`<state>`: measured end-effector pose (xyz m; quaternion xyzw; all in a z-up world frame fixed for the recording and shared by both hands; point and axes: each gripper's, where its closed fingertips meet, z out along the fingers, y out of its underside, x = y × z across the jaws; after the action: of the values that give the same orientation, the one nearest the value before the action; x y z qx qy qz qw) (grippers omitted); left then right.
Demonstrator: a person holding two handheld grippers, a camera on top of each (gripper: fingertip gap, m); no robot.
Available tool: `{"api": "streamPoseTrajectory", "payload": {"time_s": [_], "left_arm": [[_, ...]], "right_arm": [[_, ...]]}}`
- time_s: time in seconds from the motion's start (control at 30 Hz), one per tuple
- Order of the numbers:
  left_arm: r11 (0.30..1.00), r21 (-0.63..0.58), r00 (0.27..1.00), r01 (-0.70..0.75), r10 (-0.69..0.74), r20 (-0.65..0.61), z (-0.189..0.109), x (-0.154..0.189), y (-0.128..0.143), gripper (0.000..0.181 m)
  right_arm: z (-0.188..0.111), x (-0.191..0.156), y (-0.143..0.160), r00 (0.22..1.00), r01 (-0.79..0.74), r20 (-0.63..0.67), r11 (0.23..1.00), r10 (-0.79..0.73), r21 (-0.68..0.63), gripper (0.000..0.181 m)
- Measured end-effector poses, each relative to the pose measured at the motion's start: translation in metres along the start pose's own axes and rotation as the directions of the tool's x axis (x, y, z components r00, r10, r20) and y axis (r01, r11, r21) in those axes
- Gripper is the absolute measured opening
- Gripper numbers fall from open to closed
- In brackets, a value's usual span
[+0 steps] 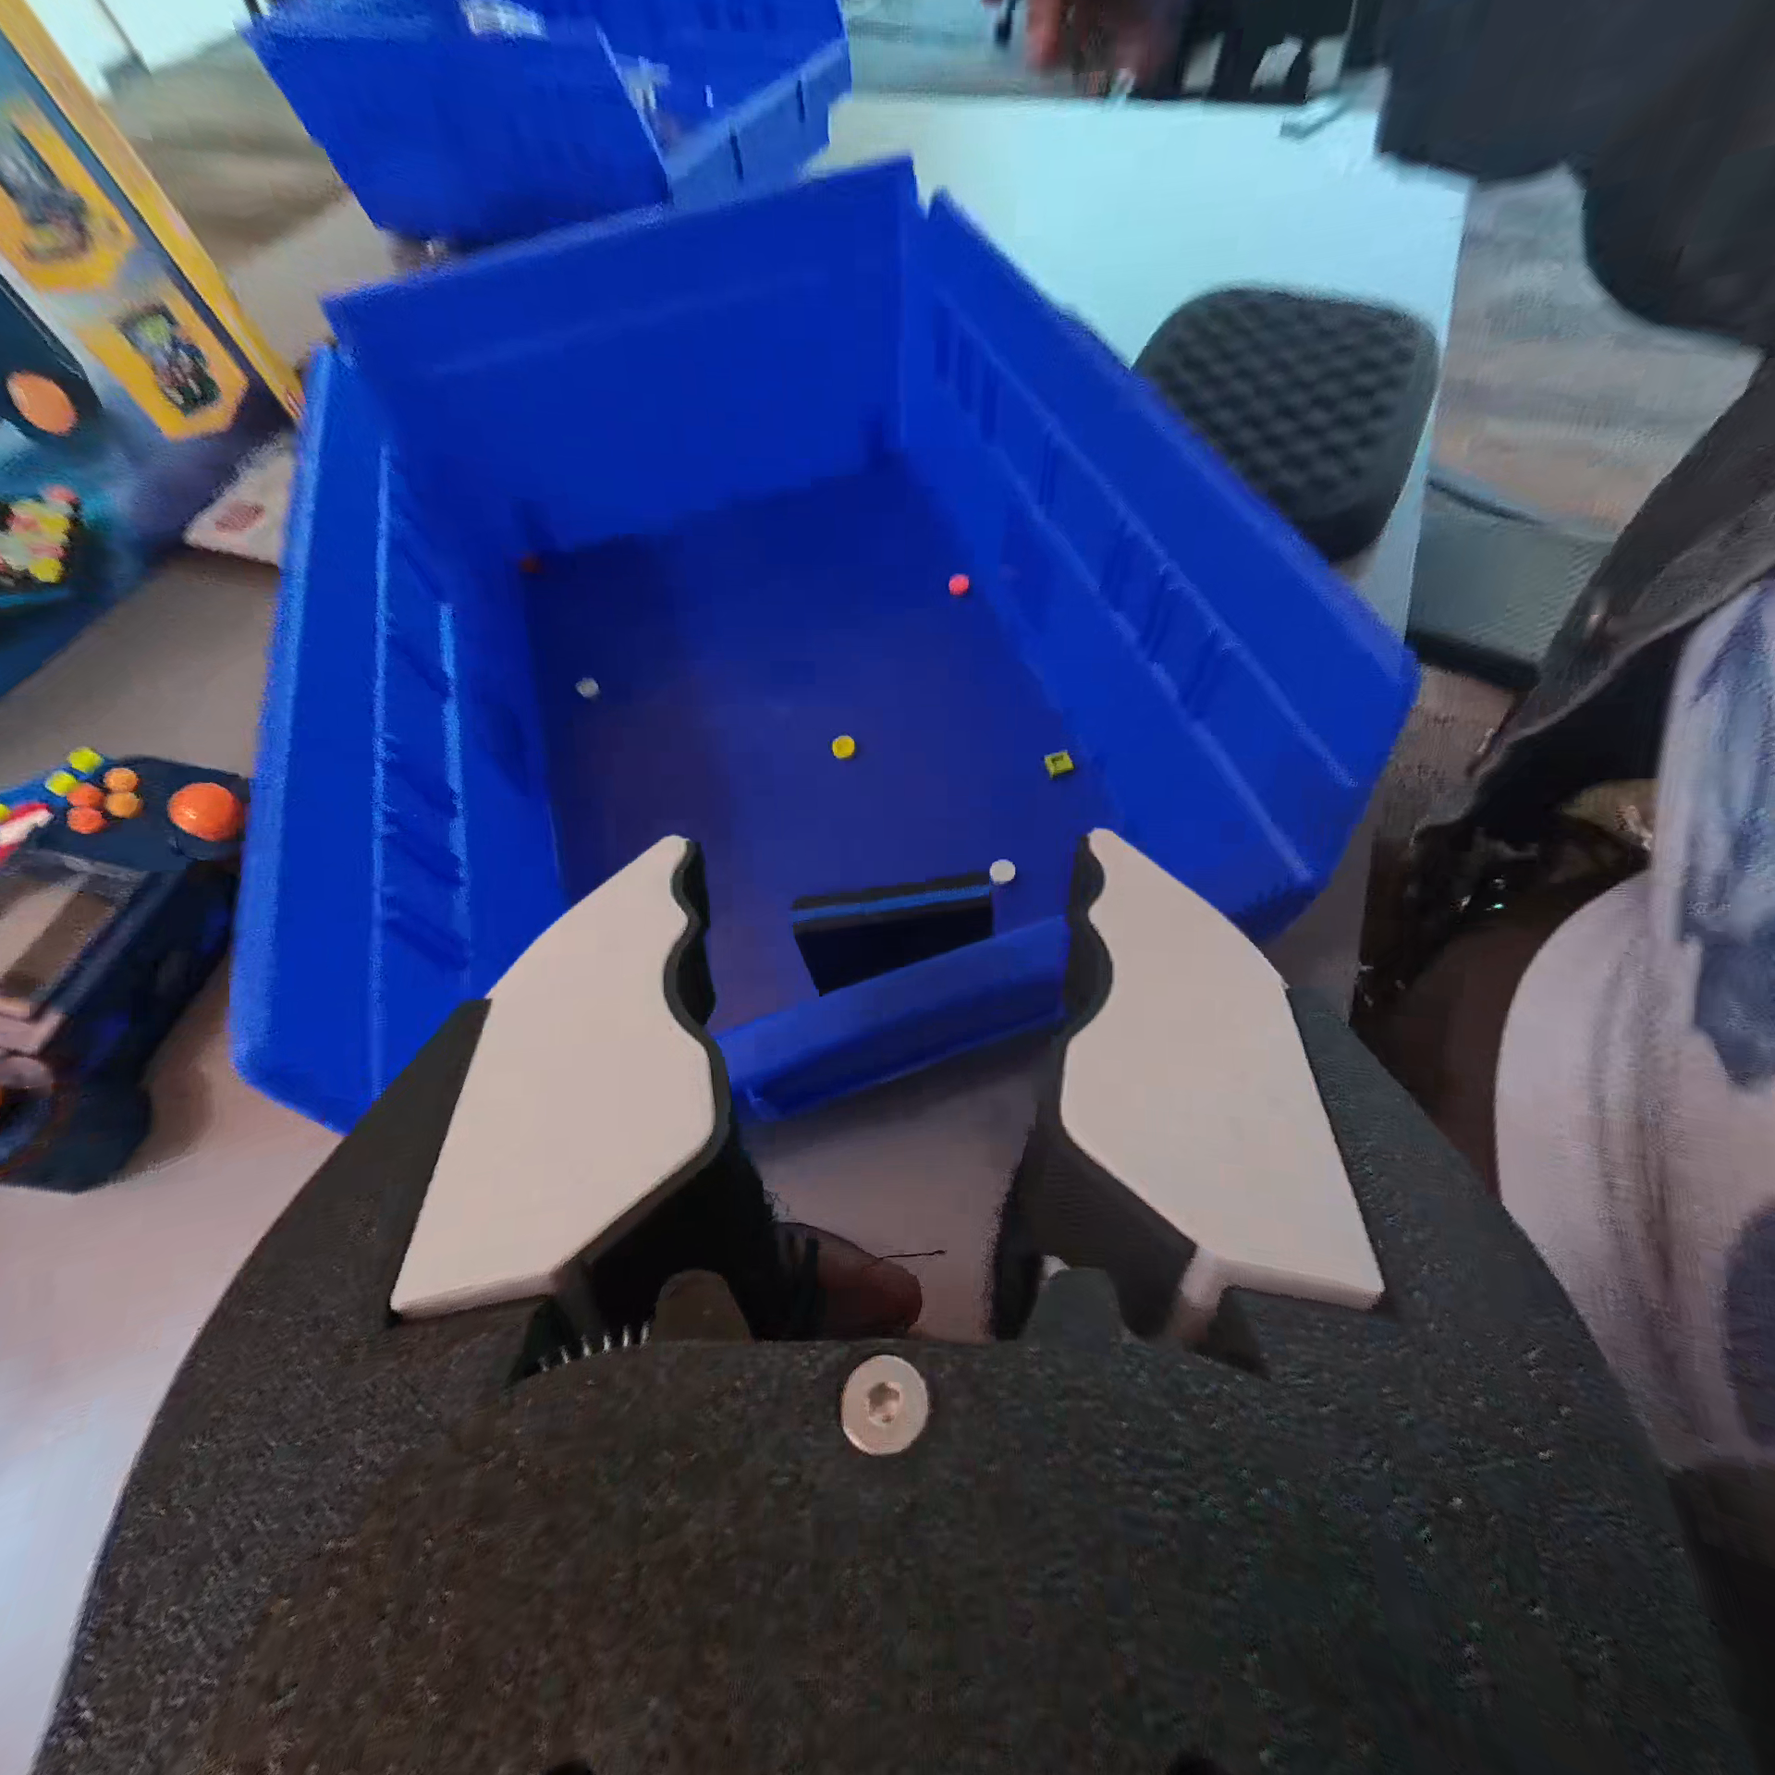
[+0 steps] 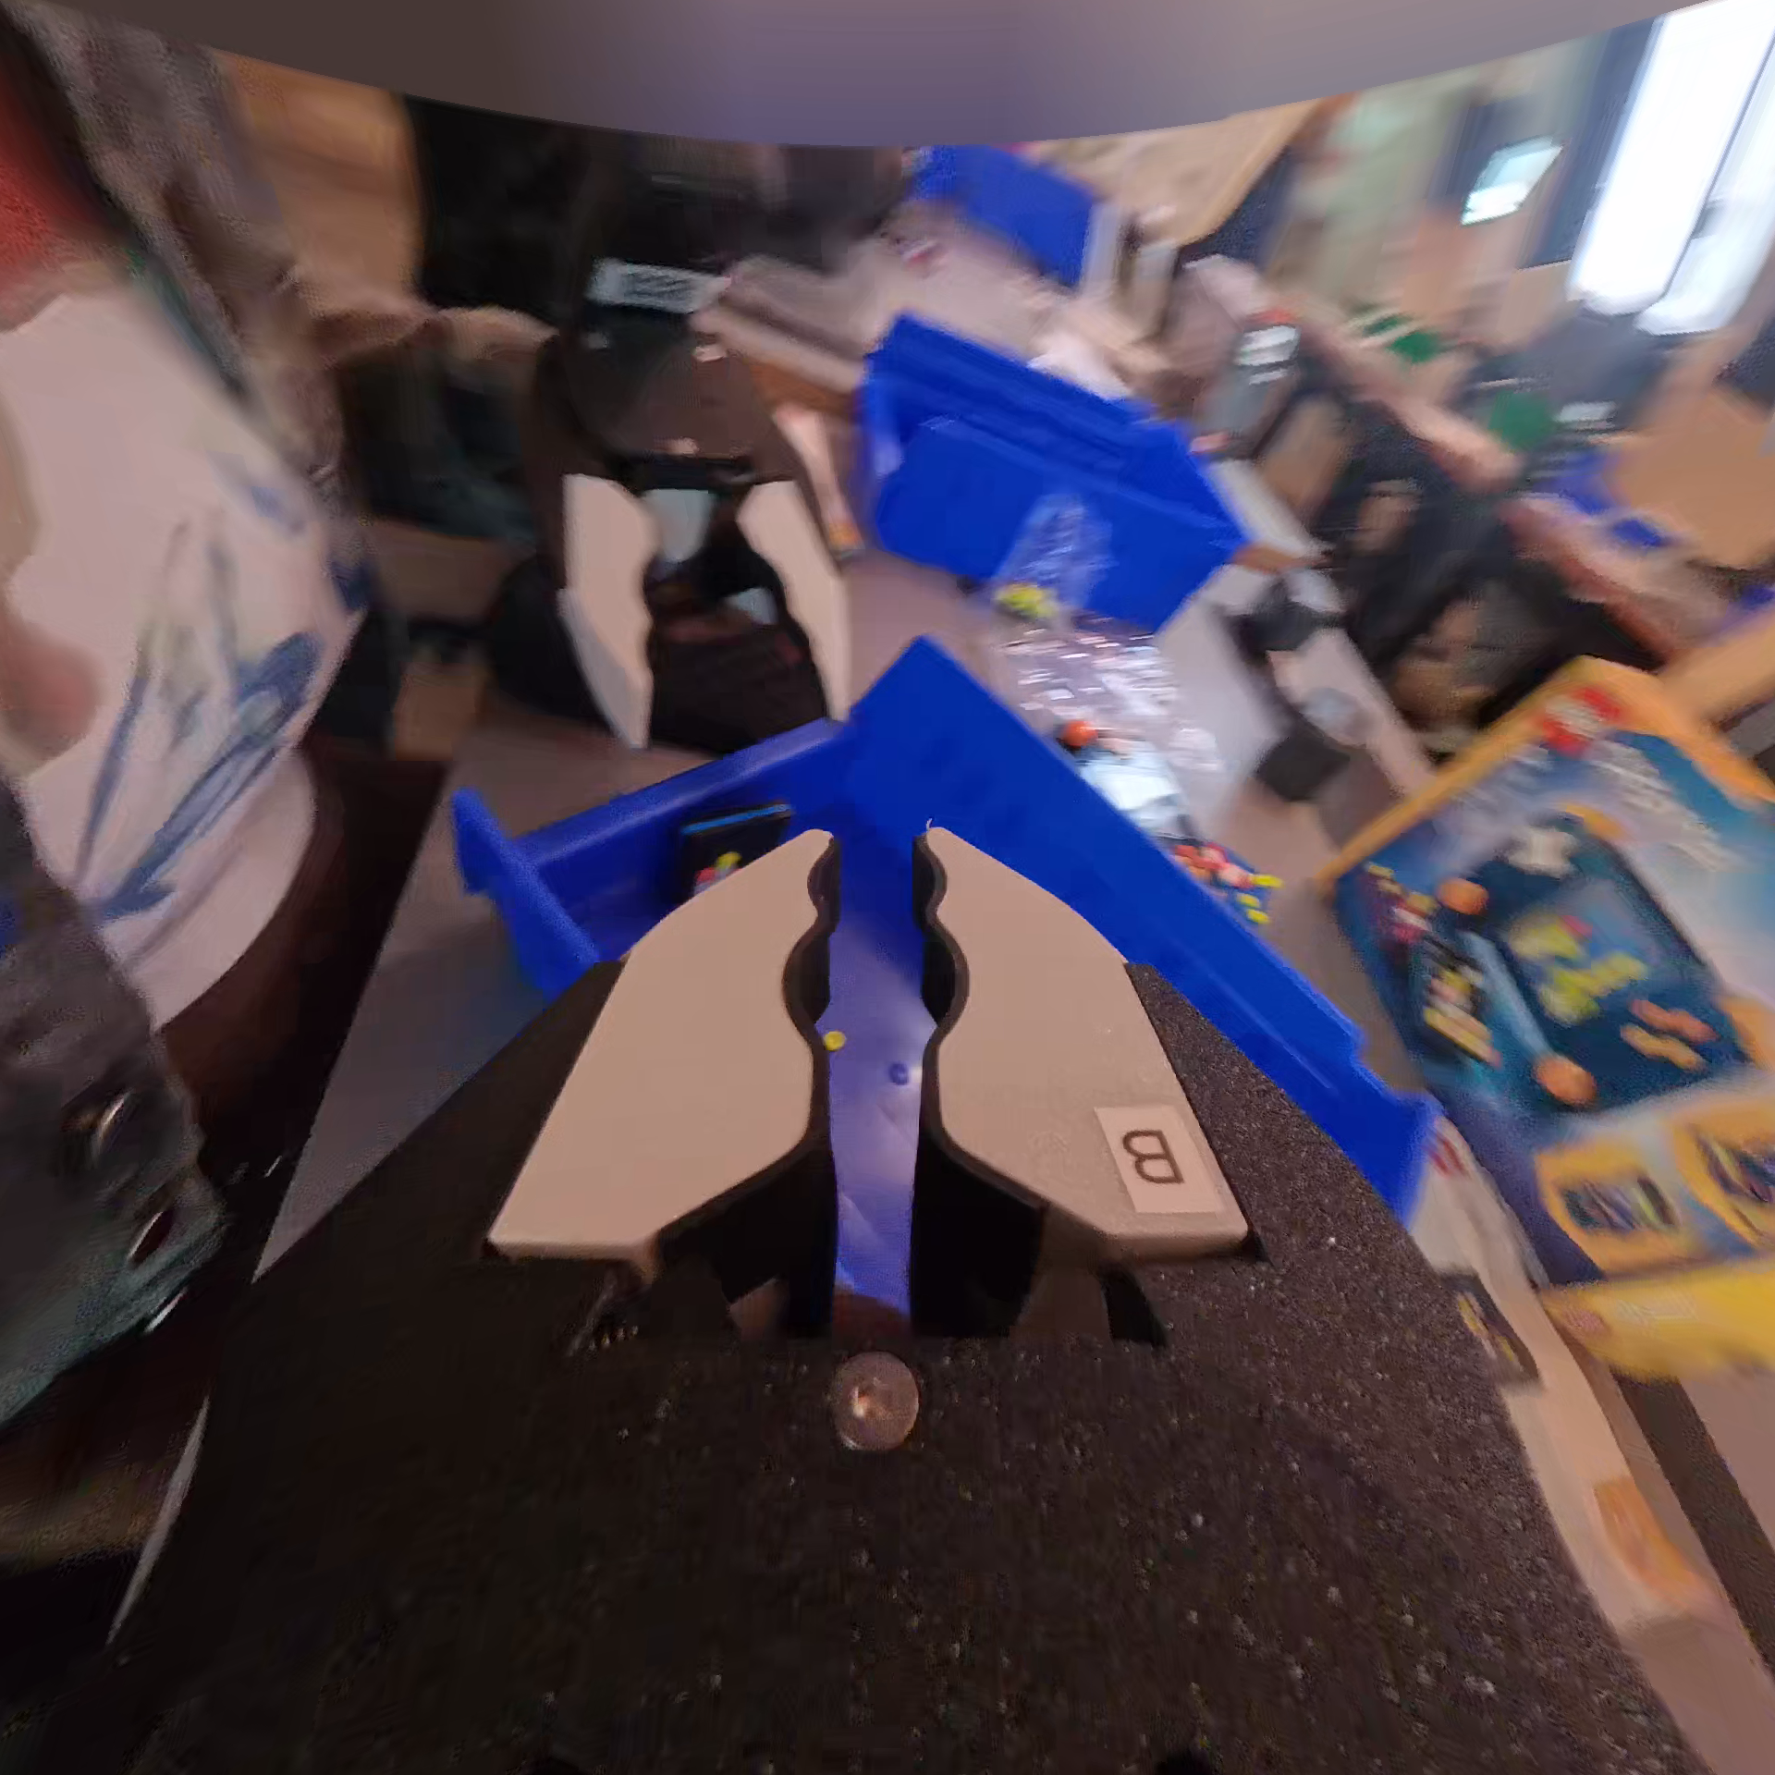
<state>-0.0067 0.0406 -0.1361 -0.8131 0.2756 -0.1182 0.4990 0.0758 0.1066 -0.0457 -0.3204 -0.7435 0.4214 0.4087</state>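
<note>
Counting what's ahead of the left gripper (image 1: 888,850): two blue bins, the near bin (image 1: 384,768) plus a second bin (image 1: 499,125) farther off. Inside the near one: six tiny studs, e.g. a yellow stud (image 1: 843,747), and one dark flat panel (image 1: 898,927). Off to its left, one colourful box (image 1: 115,250).

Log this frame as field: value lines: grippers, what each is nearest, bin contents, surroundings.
left gripper: open, empty, poised at the low front lip of the blue bin
right gripper: narrowly open, empty, over the same bin
bin contents: dark flat panel, yellow stud, pink stud, white stud
left of bin: dark-blue toy console, printed box
behind bin: second blue bin
</note>
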Motion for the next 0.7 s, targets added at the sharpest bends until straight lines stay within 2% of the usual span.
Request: {"api": "streamPoseTrajectory", "payload": {"time_s": [0.1, 0.23, 0.37, 0.47, 0.57, 0.7], "left_arm": [[0.992, -0.093, 0.996, 0.087, -0.089, -0.009, 0.015, 0.003, 0.013, 0.073], [0.978, -0.124, 0.986, 0.168, -0.167, 0.017, 0.025, 0.002, 0.015, 0.072], [0.969, -0.202, 0.989, 0.145, -0.133, 0.071, 0.032, -0.001, 0.028, 0.072], [0.975, -0.185, 0.988, 0.127, -0.108, 0.11, 0.031, -0.006, 0.028, 0.064], [0.968, -0.224, 0.991, 0.112, -0.094, 0.091, 0.031, -0.002, 0.034, 0.065], [0.973, -0.169, 0.985, 0.156, -0.142, 0.093, 0.03, -0.004, 0.021, 0.063]], "right_arm": [[0.026, -0.011, 0.004, 0.963, 0.065, 0.265, 0.996, -0.047, -0.061, 0.026], [0.061, -0.012, 0.008, 0.875, 0.094, 0.482, 0.993, -0.049, -0.07, 0.04], [0.091, -0.016, 0.026, 0.789, 0.097, 0.614, 0.985, 0.013, -0.145, 0.043], [0.102, -0.033, 0.048, 0.714, 0.12, 0.696, 0.966, 0.075, -0.228, 0.039], [0.112, -0.044, 0.066, 0.681, 0.137, 0.721, 0.946, 0.127, -0.295, 0.038], [0.119, -0.056, 0.073, 0.648, 0.104, 0.741, 0.942, 0.179, -0.319, 0.033]]}}
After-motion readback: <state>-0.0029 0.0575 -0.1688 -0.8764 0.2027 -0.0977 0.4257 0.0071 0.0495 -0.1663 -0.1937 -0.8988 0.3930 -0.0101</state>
